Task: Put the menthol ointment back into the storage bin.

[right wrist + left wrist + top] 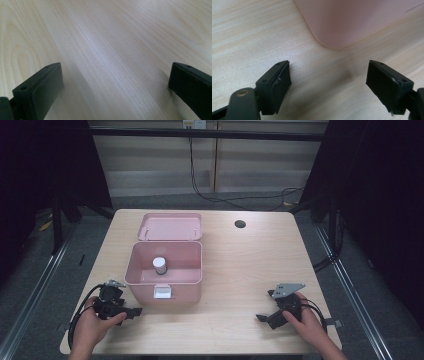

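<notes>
A pink box (192,270) stands open at the table's left centre, its lid (170,226) folded back flat behind it. Inside it stands a small white-capped jar (160,265). My left gripper (136,311) lies low by the table's front left edge, just left of the box's front corner, open with nothing between its fingers. In the left gripper view the jaws (328,66) stand apart over bare wood, with the pink box's rounded corner (337,27) just ahead. My right gripper (261,318) rests at the front right, open and empty; its jaws (115,68) frame plain tabletop.
A white latch (162,293) sits on the box's front wall. A dark round hole (240,224) pierces the wooden table (250,265) at the back right. Cables trail from both grippers toward the front edge. Dark curtains flank both sides.
</notes>
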Demonstrator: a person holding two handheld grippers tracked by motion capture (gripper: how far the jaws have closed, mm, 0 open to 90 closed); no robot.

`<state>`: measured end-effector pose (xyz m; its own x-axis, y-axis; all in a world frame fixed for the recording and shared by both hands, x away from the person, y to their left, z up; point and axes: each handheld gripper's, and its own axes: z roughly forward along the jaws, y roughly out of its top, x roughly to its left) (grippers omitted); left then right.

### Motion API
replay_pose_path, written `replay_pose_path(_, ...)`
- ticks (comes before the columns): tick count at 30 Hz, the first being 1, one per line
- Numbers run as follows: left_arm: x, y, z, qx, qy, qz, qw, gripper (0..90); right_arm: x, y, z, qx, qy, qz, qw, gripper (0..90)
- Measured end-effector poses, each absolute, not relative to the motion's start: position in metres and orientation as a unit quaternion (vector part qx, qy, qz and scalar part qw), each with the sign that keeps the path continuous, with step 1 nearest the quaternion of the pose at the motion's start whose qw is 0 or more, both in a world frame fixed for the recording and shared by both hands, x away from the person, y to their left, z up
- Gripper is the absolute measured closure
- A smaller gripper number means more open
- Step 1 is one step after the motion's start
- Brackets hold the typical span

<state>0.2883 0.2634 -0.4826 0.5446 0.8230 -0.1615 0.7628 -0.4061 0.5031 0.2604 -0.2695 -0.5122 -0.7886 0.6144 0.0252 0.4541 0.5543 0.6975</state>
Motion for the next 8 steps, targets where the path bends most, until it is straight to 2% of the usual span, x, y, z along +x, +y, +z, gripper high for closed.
replay_pose_path(8, 0.2851, 0.2656, -0.4862, 0.838, 0.460, 0.072, 0.284, 16.1, 0.2602, -0.2695, -0.5122, 0.305, 0.874, 0.360, 0.112, 0.0)
